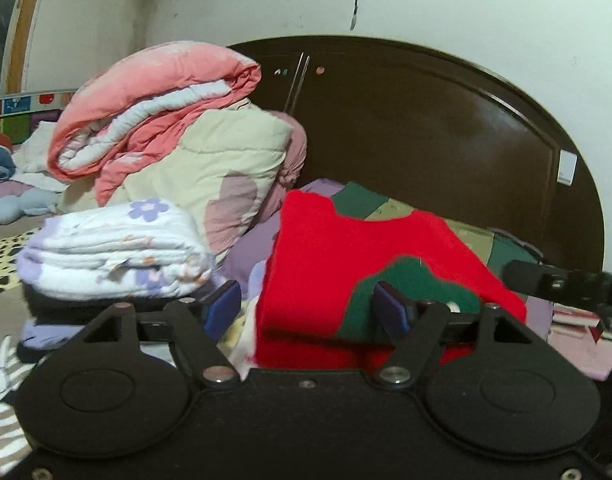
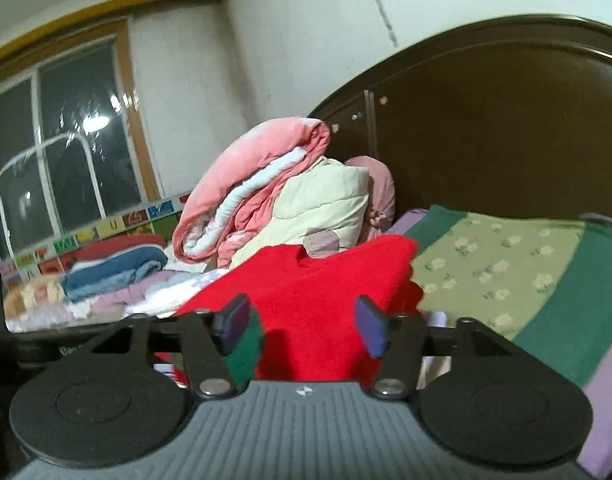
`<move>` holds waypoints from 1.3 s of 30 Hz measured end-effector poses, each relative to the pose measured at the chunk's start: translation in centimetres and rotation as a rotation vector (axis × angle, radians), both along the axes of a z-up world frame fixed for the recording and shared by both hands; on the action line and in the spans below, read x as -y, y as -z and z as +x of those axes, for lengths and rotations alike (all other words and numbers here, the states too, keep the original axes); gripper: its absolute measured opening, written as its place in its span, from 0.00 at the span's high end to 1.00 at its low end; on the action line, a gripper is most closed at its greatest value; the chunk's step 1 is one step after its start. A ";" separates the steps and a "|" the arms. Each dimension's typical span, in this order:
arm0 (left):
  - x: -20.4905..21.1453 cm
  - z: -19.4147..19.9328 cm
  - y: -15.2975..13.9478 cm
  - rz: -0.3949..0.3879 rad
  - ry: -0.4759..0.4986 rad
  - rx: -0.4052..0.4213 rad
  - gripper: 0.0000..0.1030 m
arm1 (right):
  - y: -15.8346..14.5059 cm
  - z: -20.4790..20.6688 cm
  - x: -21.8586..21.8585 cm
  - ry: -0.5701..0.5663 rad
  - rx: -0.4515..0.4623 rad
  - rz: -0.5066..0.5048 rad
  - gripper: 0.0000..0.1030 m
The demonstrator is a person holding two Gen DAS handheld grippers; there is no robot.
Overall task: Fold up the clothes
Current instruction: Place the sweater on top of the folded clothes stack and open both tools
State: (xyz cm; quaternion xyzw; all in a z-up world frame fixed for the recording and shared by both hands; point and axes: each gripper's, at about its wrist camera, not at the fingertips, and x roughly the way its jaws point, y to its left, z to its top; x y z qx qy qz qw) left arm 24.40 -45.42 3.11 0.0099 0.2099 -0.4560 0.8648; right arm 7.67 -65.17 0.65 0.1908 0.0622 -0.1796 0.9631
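A folded red garment (image 1: 326,256) with a green patch (image 1: 410,284) lies on the bed straight ahead of my left gripper (image 1: 306,308). That gripper is open, its blue pads (image 1: 222,308) spread wide, the right one over the green patch. In the right wrist view the same red garment (image 2: 318,288) fills the gap between the fingers of my right gripper (image 2: 302,324), which is open too; the cloth's near edge is hidden behind the gripper body. Part of the right gripper (image 1: 566,284) shows at the right edge of the left wrist view.
A tall pile of pink and cream quilts (image 1: 166,120) stands at the back left against the dark wooden headboard (image 1: 426,140). A folded white floral blanket (image 1: 114,252) lies left of the garment. A green and floral bedcover (image 2: 506,276) spreads to the right. Blue clothes (image 2: 114,268) sit under the window (image 2: 58,152).
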 end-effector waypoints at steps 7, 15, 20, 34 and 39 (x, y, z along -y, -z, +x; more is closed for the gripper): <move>-2.4 -1.7 -1.6 0.022 -0.016 -0.094 0.08 | -0.8 -4.0 -2.1 0.026 -0.025 0.160 0.20; -5.3 -5.7 -4.9 0.016 -0.097 -0.096 0.00 | -2.9 -6.6 -5.2 -0.002 -0.042 0.228 0.00; -6.9 -8.2 -7.0 0.004 -0.154 -0.034 0.00 | -4.6 -7.9 -6.6 0.047 -0.119 0.212 0.00; -6.7 -12.8 -8.0 0.121 -0.155 0.070 0.00 | -7.6 -10.0 -9.7 0.121 -0.266 0.076 0.00; -6.7 -13.6 -7.9 0.131 -0.128 0.061 0.00 | -7.6 -10.3 -10.2 0.133 -0.306 0.053 0.00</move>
